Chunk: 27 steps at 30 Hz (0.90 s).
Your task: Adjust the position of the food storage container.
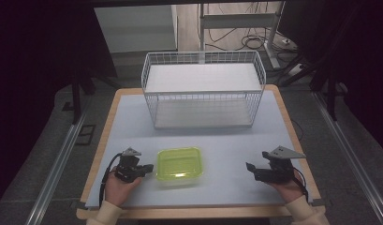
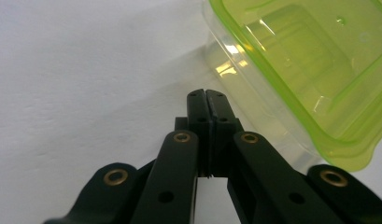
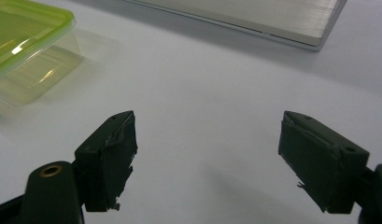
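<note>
With jaws pressed together on nothing, left gripper (image 1: 148, 169) just beside the lidded green container (image 1: 179, 165), on its left edge. Right gripper (image 1: 249, 167) well to the right of the container, jaws spread wide over bare table (image 1: 226, 140). Beyond the container, near the far edge, white wire basket (image 1: 203, 89).
</note>
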Motion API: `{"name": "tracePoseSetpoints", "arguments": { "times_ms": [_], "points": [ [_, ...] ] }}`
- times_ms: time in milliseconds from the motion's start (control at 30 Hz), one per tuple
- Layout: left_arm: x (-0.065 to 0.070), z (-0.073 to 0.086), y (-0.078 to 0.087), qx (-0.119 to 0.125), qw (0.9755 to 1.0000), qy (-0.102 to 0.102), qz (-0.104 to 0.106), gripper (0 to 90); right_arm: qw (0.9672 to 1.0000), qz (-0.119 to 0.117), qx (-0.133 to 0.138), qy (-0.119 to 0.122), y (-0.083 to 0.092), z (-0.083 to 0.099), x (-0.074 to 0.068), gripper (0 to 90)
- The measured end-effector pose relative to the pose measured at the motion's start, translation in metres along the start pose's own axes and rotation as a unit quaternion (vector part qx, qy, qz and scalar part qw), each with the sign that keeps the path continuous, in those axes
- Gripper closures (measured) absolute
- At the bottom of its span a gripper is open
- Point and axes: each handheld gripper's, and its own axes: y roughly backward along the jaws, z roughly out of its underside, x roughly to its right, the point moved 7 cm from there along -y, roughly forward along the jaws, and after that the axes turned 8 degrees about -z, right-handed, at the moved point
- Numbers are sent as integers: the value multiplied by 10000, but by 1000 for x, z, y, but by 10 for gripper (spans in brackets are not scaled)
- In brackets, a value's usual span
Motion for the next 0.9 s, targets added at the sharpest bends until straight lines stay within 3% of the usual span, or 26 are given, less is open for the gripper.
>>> {"name": "tracePoseSetpoints", "arguments": {
  "times_ms": [367, 900],
  "points": [
    [5, -1, -11, -70, 9998, 31, 177, 900, 10000, -4, -31, 12, -2, 1, -1, 193],
    [23, -12, -27, -114, 9996, -167, 183, 900, 10000, 1, -75, 25, -4, 2, -2, 193]
  ]
}}
